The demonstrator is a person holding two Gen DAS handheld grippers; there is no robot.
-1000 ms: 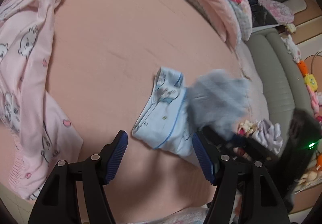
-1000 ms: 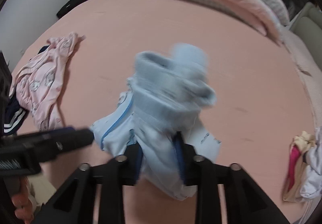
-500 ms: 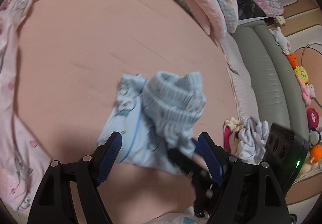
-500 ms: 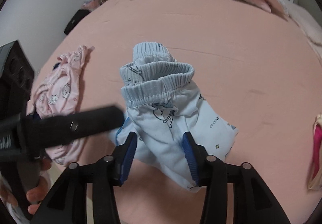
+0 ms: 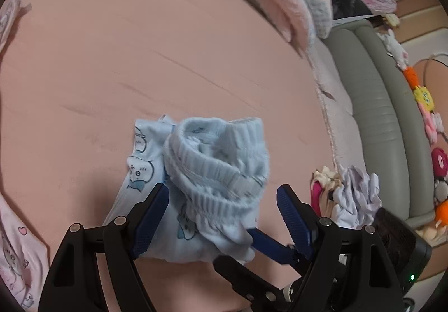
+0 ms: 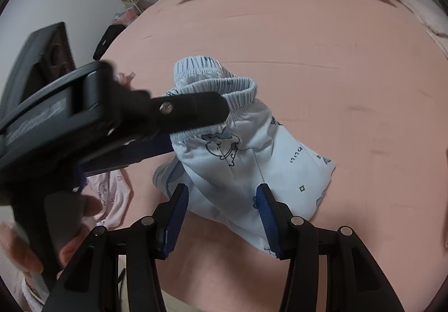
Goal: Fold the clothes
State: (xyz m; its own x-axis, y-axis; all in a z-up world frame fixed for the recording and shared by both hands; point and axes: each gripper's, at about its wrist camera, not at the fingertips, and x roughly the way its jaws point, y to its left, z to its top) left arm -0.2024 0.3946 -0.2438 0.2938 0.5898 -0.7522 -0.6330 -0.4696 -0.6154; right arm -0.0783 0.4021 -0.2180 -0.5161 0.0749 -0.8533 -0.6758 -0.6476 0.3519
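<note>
Bunched pale-blue printed pants [image 5: 212, 183] on bed

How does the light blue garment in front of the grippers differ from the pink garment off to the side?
The light blue garment is bunched into a compact bundle, ribbed waistband on top; the pink garment lies spread out and flat. The blue one sits between both open grippers; the pink one lies apart, untouched. Both carry cartoon prints and rest on the pink bed.
</note>
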